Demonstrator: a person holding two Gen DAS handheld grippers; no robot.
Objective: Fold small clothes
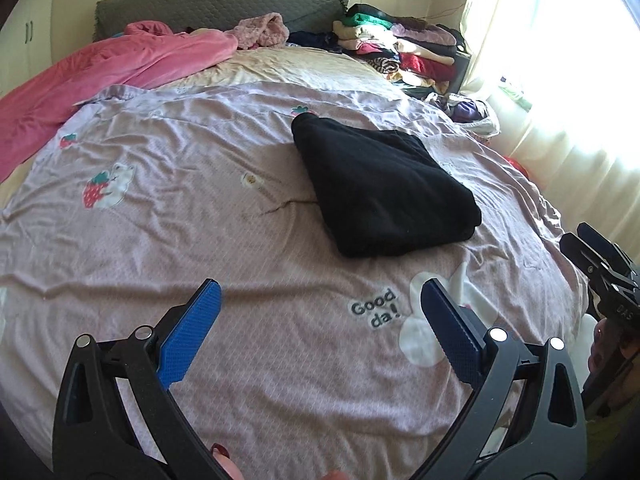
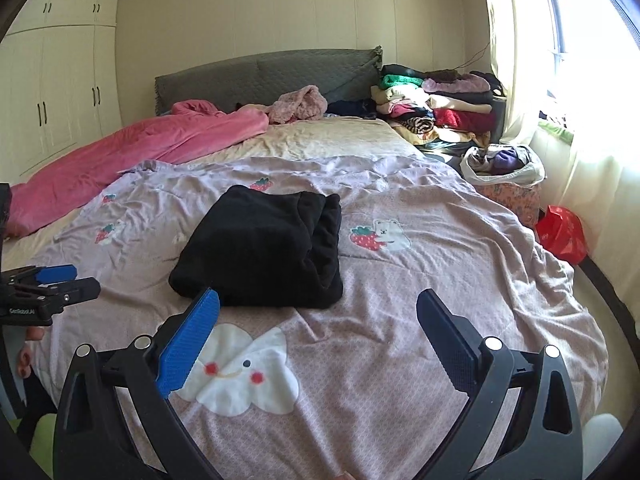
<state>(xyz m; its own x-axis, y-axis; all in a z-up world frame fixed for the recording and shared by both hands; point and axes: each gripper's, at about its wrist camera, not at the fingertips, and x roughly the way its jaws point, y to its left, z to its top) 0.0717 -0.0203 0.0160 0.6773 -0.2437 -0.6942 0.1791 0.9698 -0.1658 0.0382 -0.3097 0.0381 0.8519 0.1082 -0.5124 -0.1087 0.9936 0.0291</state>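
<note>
Black garment (image 1: 384,188): folded into a thick, roughly square bundle, several layers stacked; soft fleecy-looking fabric, rounded fold edges. Lies on the lilac bedspread (image 1: 200,208), centre-right of the left wrist frame, centre of the right wrist frame (image 2: 264,248), where the stacked layer edges show on its right side. Nothing touching it.

Left tongs (image 1: 320,308): spread wide, blue pads apart, nothing between them, lower part of frame, just short of the bundle, above the "Good da!" print (image 1: 376,308). Right tongs (image 2: 318,316): also spread wide, empty, lower part of frame, left pad tip overlapping the bundle's near edge in view; contact can't be told. Cloud print (image 2: 240,372) lies between its fingers.

Bkgd: pink blanket (image 1: 100,76) upper left, pile of folded clothes (image 1: 404,44) upper right by the window, grey headboard (image 2: 272,76) at top centre.
</note>
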